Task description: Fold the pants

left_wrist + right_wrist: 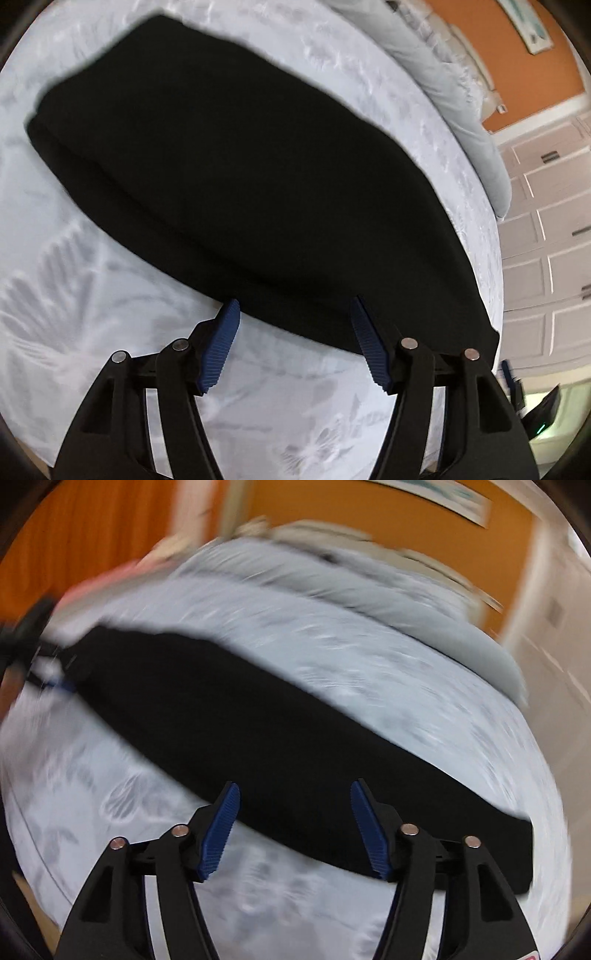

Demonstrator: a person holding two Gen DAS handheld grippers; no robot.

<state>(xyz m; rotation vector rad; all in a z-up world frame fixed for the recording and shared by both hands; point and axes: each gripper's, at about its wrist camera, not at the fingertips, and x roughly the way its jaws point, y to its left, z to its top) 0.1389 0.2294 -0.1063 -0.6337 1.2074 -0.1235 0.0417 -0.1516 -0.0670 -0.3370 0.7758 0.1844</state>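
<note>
While both hand-held grippers [295,314] [295,794] gape empty, black pants [229,177] lie lengthwise, upper-left to lower-right

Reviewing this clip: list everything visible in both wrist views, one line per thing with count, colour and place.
pants: one, black, folded lengthwise into a long strip lying flat across the bed.
bedspread: one, pale blue-white with a leafy pattern, under the pants.
pillow: at least one, pale grey, along the far edge of the bed.
wall: orange, behind the bed.
framed picture: one, white-framed, on the orange wall.
cabinet doors: several panels, white, right of the bed.
left gripper: one, black with blue fingers, open, at the pants' near edge.
right gripper: one, black with blue fingers, open, over the pants; that view is blurred.
</note>
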